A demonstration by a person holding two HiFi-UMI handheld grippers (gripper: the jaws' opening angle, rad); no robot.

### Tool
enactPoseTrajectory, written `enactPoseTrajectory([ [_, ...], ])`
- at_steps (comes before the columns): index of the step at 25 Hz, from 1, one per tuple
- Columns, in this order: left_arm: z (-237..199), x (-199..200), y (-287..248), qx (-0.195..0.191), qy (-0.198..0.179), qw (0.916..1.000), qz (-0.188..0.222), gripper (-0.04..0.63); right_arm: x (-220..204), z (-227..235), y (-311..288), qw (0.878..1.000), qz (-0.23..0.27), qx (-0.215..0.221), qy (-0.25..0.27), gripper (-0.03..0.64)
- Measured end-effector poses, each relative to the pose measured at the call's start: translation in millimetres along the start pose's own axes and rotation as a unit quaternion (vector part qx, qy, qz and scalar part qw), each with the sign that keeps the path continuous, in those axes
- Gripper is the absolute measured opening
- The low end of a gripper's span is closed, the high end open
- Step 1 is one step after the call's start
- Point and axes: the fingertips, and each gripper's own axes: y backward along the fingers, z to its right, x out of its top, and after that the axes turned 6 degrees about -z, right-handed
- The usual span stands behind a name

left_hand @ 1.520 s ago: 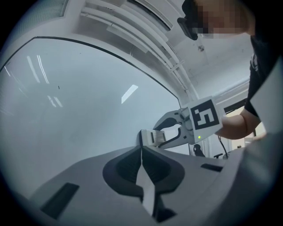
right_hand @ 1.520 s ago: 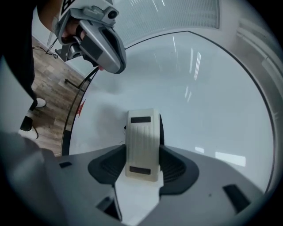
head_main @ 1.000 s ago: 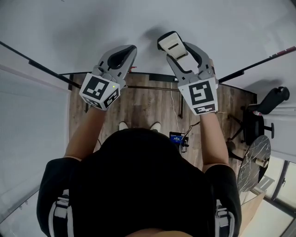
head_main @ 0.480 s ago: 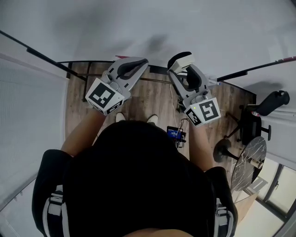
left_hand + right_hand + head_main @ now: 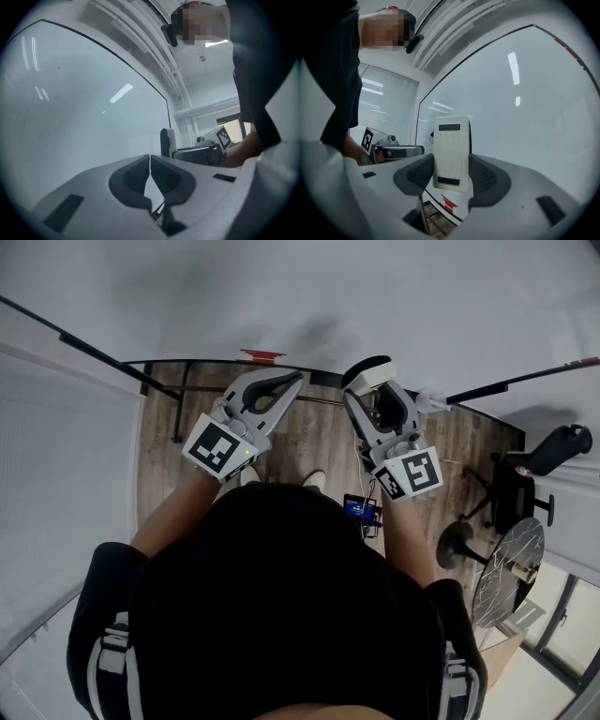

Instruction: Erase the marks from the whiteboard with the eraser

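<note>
Holding the eraser (image 5: 451,150) upright, the right gripper (image 5: 451,180) pinches its white body from both sides, close to the bottom edge of the whiteboard (image 5: 281,296). Whether the pad touches the board cannot be told. The left gripper (image 5: 150,159) has its jaws pressed together on nothing and hangs just beside the right one. The board reads almost wholly clean. One small red mark (image 5: 449,204) sits at the bottom edge, just below the eraser. Judgement: wiping is nearly finished, and that mark looks like what is left.
</note>
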Motion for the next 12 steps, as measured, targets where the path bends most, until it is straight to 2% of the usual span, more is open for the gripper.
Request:
enactPoseTrajectory([
  [12,1.6,-2.2,3.7,0.005,0.001,1.0000,-0.006,0.009,1.1,-2.7,0.2,1.000,0.004,-0.006,0.011,0.235],
])
